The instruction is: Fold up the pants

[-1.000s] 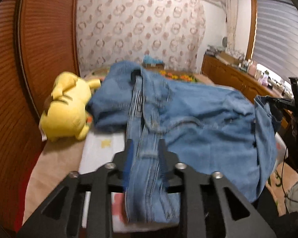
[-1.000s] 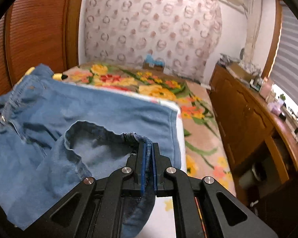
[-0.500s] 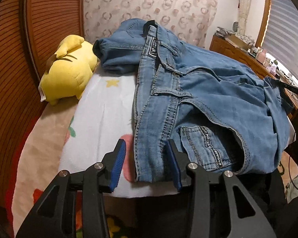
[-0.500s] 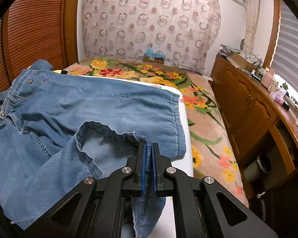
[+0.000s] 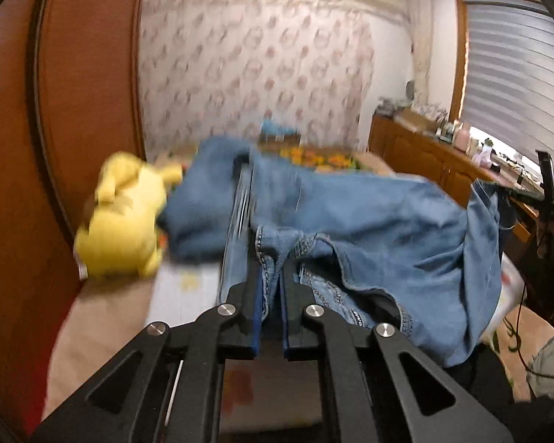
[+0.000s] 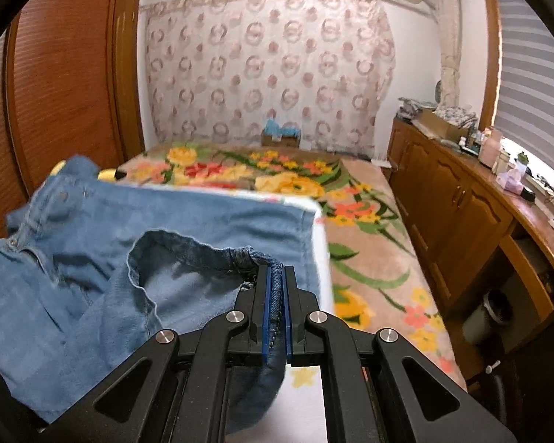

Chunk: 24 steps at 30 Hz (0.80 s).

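Blue denim pants (image 5: 369,221) lie spread over a white cloth on the bed. My left gripper (image 5: 269,277) is shut on the stitched waistband edge near a back pocket, and the fabric there is lifted. In the right wrist view the pants (image 6: 74,251) stretch to the left, and my right gripper (image 6: 276,284) is shut on the hem of a leg opening, which gapes open beside it. The right gripper's arm shows at the far right of the left wrist view, holding that leg end (image 5: 491,199) up.
A yellow plush toy (image 5: 125,217) sits left of the pants against the wooden sliding door (image 5: 74,92). A floral blanket (image 6: 369,243) covers the bed. A wooden cabinet (image 6: 469,214) with clutter runs along the right. A patterned curtain hangs behind.
My left gripper was open beside the waistband half a second ago; now it has shut on it and lifted the fabric. The right gripper keeps its hold on the hem and has shifted slightly.
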### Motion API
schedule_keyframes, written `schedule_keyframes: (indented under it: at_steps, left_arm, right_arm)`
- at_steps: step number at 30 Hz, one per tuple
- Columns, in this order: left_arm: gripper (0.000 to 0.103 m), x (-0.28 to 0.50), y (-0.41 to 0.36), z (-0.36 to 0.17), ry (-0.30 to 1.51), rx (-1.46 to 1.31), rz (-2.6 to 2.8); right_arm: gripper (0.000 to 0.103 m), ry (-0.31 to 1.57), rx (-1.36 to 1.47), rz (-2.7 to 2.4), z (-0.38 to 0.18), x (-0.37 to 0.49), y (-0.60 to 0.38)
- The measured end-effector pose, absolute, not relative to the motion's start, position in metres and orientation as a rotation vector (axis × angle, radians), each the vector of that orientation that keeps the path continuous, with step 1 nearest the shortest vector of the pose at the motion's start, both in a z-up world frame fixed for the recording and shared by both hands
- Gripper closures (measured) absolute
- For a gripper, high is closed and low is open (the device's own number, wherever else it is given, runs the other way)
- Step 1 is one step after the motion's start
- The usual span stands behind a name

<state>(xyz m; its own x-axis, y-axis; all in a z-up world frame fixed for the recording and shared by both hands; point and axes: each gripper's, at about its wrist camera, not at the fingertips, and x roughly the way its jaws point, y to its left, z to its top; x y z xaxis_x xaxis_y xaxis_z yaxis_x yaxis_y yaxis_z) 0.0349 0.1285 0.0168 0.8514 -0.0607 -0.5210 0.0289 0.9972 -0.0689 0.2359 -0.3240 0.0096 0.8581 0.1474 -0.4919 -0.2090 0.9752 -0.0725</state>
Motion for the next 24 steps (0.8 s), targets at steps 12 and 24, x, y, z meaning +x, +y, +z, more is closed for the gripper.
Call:
schedule_keyframes:
  at_steps: [12, 24]
  left_arm:
    - [0.095, 0.161, 0.137, 0.059, 0.506, -0.007, -0.026]
    - [0.095, 0.189, 0.133, 0.025, 0.579, -0.011, -0.035]
  right_arm:
    - [0.098, 0.549, -0.131, 0.145, 0.002, 0.294, -0.349]
    - [0.076, 0.622, -0.117, 0.190, -0.006, 0.316, -0.324]
